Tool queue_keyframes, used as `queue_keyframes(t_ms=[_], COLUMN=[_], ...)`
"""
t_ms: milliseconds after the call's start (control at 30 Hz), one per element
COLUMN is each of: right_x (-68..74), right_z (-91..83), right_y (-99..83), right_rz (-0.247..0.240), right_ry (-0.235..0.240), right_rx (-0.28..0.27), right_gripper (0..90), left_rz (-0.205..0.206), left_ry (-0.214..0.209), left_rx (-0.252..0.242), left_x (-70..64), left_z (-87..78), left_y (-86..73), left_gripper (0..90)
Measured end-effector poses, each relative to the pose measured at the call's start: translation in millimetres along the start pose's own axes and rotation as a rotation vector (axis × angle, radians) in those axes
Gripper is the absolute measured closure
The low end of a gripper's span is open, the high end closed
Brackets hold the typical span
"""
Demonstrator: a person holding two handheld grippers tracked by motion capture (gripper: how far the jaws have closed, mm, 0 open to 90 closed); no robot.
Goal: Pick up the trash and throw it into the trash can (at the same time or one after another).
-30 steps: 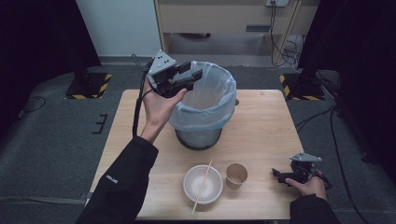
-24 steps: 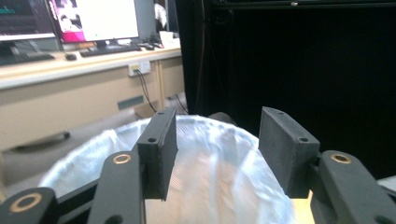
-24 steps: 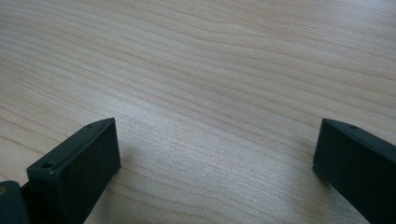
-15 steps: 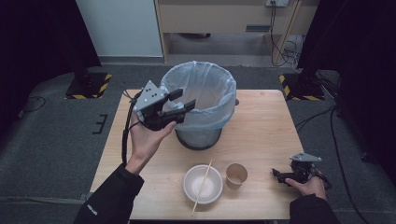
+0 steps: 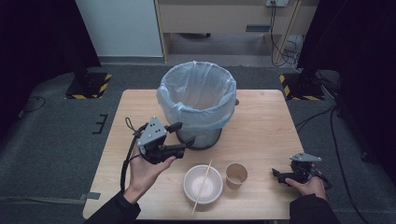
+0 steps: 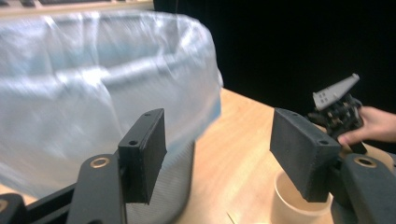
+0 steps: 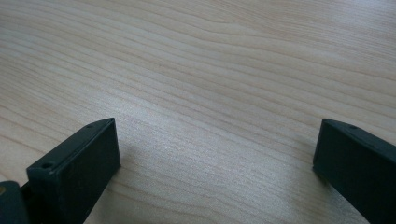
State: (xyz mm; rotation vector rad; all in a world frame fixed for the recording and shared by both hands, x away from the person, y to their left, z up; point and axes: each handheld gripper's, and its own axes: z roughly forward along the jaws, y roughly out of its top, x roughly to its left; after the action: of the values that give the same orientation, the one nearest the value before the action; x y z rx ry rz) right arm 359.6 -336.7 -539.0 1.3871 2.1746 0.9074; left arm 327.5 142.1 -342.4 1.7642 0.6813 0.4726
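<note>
One white bowl (image 5: 202, 183) at 6 o'clock on the table (image 5: 261, 126), a single chopstick (image 5: 201, 186) slanting across its rim. One paper cup (image 5: 236, 174) just beside, at 3 o'clock of the bowl. One lined bin (image 5: 197, 100) farther back, near the table's centre. Left gripper (image 5: 182, 134) at 9 o'clock of the bin, just beside its wall, jaws wide apart and empty. Right gripper (image 5: 279, 175) at 4 o'clock, low over bare wood, jaws spread, gripping nothing.
</note>
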Motion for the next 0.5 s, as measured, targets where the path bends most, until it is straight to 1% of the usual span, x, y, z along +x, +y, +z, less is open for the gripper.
queue_keyframes(t_ms=[67, 100, 133, 167, 233, 267, 367, 400, 433, 500], right_x=[0.2, 0.2, 0.2, 0.2, 0.5, 0.5, 0.4, 0.4, 0.5, 0.5], right_z=[0.0, 0.0, -0.1, 0.0, -0.2, -0.2, 0.0, 0.0, -0.2, -0.2], right_y=[0.0, 0.0, 0.0, 0.0, 0.0, 0.0, 0.0, 0.0, 0.0, 0.0], right_rz=[0.000, 0.000, -0.001, -0.001, 0.002, 0.002, 0.000, 0.000, 0.002, 0.002], right_ry=[0.001, 0.000, 0.000, 0.000, 0.000, 0.000, -0.001, -0.001, 0.001, 0.000], right_rx=[0.001, 0.001, 0.002, 0.002, 0.003, 0.003, 0.002, 0.002, 0.003, 0.003], right_gripper=[0.8, 0.8, 0.8, 0.7, 0.7, 0.7, 0.7, 0.7, 0.7, 0.7], left_rz=[-0.015, -0.020, -0.020, -0.023, -0.033, -0.033, -0.061, -0.061, -0.074, -0.081], left_ry=[-0.006, -0.013, -0.013, -0.017, -0.019, -0.019, -0.028, -0.028, -0.036, -0.041], left_rx=[0.008, 0.019, 0.019, 0.051, 0.073, 0.073, 0.120, 0.120, 0.135, 0.155], left_x=[-3.8, -5.6, -5.6, -9.4, -12.7, -12.7, -17.7, -17.7, -19.9, -22.7], left_z=[1.3, 2.5, 2.5, 6.1, 9.9, 9.9, 17.6, 17.6, 20.9, 24.7], left_y=[-9.9, -15.1, -15.1, -25.5, -36.2, -36.2, -56.3, -56.3, -63.0, -70.6], left_gripper=[35.5, 35.5, 35.5, 35.5, 35.6, 35.8, 37.4, 38.0, 38.0, 39.0])
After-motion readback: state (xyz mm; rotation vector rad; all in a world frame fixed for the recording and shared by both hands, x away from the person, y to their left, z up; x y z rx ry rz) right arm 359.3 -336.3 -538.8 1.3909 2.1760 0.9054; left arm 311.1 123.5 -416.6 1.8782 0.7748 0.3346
